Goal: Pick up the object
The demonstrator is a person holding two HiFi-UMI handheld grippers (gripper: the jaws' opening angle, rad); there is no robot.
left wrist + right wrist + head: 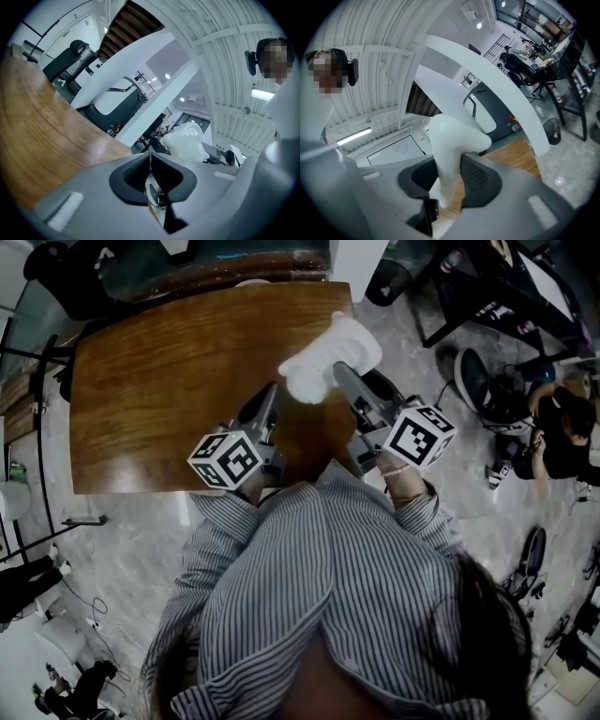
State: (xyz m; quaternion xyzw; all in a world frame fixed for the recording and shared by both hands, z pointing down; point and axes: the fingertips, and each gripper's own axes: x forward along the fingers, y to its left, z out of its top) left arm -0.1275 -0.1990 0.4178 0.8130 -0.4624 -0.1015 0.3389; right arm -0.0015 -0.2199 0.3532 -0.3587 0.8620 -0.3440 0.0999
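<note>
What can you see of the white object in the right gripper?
The white object is smooth, glossy and opaque, plastic or glazed by its look. Its contours are rounded, with a broad bulbous part tapering to a narrower end. The right gripper is shut on the narrower part, dark pads pressing both sides, and the bulb sticks out past the jaws. It sits over the far right corner of the wooden table, seemingly lifted off it. Nothing else touches it.

The white object's lower end vanishes between the right hand-held gripper's jaws; the wooden surface shows only a sliver beyond.
</note>
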